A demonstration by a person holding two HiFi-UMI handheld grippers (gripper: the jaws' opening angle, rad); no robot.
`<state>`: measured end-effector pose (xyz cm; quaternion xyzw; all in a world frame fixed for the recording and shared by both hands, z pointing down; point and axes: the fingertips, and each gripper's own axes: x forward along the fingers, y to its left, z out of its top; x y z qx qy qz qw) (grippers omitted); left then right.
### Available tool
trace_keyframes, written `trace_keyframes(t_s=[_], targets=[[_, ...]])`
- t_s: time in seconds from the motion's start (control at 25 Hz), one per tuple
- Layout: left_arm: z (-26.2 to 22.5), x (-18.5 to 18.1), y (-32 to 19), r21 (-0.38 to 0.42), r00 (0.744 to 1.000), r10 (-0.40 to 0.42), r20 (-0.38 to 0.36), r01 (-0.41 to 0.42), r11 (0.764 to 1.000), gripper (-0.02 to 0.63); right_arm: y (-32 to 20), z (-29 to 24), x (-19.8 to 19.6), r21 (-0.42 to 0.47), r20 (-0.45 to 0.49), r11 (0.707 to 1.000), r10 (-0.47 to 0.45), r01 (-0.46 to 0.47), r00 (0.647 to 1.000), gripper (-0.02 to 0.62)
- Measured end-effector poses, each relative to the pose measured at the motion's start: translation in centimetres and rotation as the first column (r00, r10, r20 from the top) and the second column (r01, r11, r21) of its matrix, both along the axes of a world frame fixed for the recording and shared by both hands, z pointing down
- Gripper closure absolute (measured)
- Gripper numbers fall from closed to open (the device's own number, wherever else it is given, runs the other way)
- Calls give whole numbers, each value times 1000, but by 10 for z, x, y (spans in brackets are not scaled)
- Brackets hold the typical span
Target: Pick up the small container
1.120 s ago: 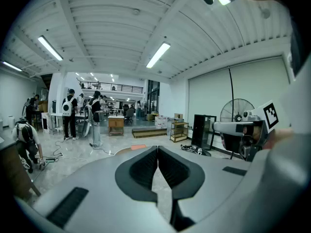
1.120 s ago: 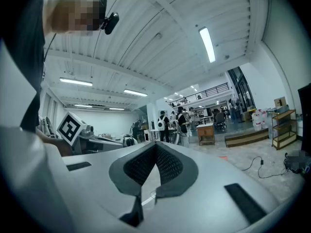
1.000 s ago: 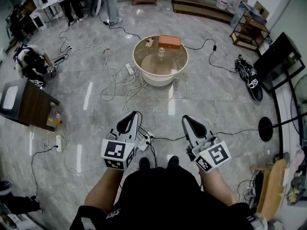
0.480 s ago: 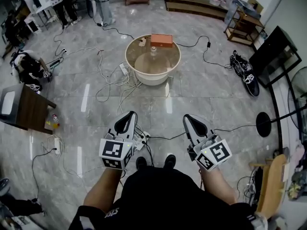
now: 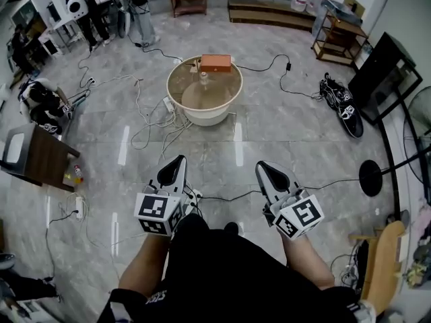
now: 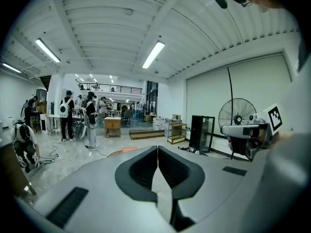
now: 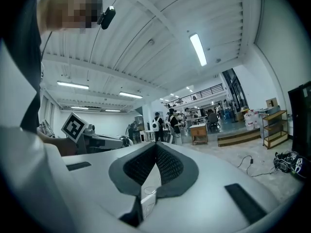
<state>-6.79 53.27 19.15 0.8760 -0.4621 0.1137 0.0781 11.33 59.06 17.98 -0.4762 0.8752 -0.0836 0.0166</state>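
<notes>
A small pale container [image 5: 204, 77] stands on a round glass-topped table [image 5: 176, 106] across the floor, beside an orange box [image 5: 215, 62]. My left gripper [image 5: 176, 160] and right gripper [image 5: 262, 166] are held at waist height, well short of the table, both pointing toward it. In the left gripper view the left gripper [image 6: 157, 147] has its jaws pressed together with nothing between them. The right gripper view shows the same for the right gripper [image 7: 156, 143]: shut and empty. The container is too small to tell its details.
Cables and power strips [image 5: 161, 116] trail over the marble floor between me and the table. A dark side table [image 5: 37, 157] stands at left, black shoes [image 5: 340, 106] and a fan stand [image 5: 370, 179] at right. People [image 5: 138, 9] stand at the back left.
The round table has shifted left in the head view as the person steps forward. Both grippers keep their place before the body and stay shut.
</notes>
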Motion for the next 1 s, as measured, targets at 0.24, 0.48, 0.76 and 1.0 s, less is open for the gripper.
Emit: trace_keyframes(t_s=[0.24,0.48,0.76,1.0], targets=[[1,38,6,-15,1000,4,-6,-4,1000,586,11,10,33,-26,44,1000,10,-9,999,580],[-2,64,7,16,999,34,29,-35,999,586,13,20,37,-42,49,999,-18,20,999,580],[10,59,-11,-11,999,19,27,-18,1000,586,-5,23,41,-68,40,997,-33,35,999,580],[19,71,-41,-14,999,39,-2,-39,999,586,-32,28,52,-81,17,996,-19,20,1000,580]])
